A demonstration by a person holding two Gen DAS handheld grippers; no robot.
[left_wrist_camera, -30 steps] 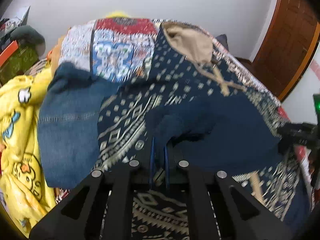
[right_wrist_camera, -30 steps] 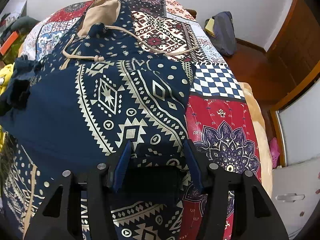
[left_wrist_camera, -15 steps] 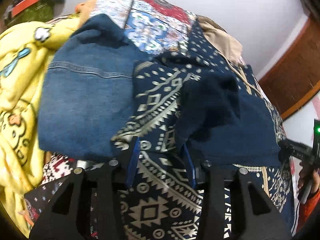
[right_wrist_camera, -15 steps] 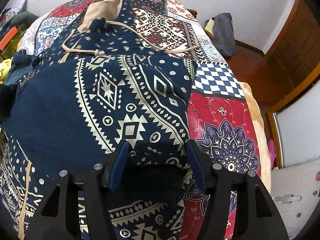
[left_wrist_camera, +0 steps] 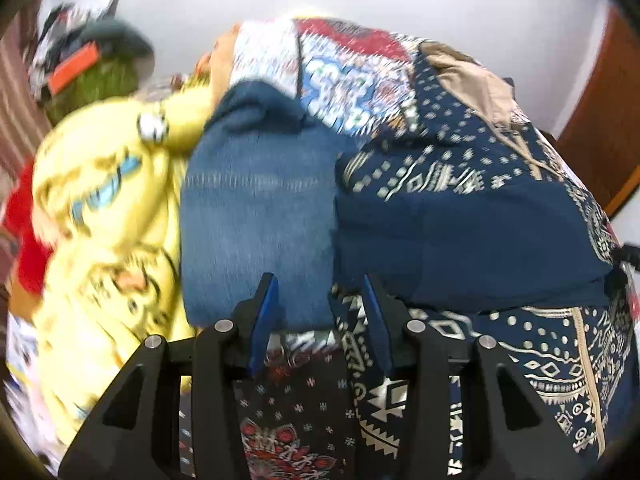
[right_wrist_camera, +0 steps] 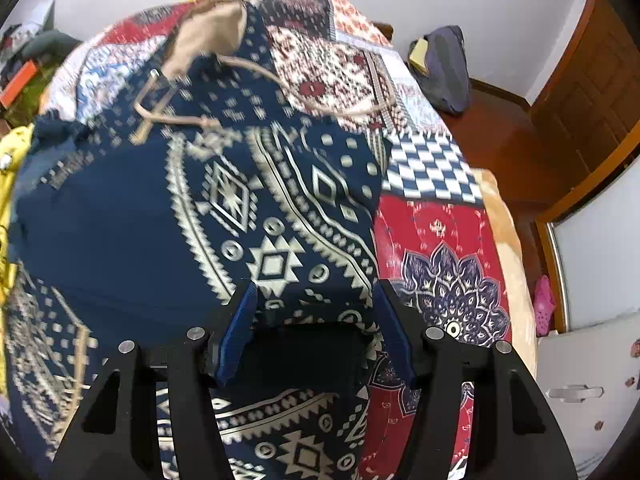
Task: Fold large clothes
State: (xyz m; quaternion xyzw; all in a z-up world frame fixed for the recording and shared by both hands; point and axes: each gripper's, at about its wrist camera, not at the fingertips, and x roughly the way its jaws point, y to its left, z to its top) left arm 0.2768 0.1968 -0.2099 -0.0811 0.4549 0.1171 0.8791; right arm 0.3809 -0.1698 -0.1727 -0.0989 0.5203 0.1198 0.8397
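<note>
A large navy hooded garment with cream geometric print (right_wrist_camera: 240,208) lies spread on the bed, its tan-lined hood (right_wrist_camera: 212,36) and drawstrings at the far end. In the left wrist view it (left_wrist_camera: 460,220) fills the right half, one part folded over. My left gripper (left_wrist_camera: 320,300) is open and empty at the garment's left edge, beside folded blue jeans (left_wrist_camera: 256,220). My right gripper (right_wrist_camera: 314,308) is open, its blue-padded fingers (right_wrist_camera: 240,328) straddling the folded edge of the garment without closing on it.
A patchwork bedspread (right_wrist_camera: 436,248) covers the bed. A yellow cartoon-print cloth (left_wrist_camera: 108,216) lies left of the jeans, with clutter behind it. A dark bag (right_wrist_camera: 444,64) sits on the wooden floor to the right, near a wooden door (right_wrist_camera: 592,80).
My left gripper let go of the navy fabric, opened and drew back left toward the jeans. My right gripper stayed open near the same fold edge; the view shifted slightly.
</note>
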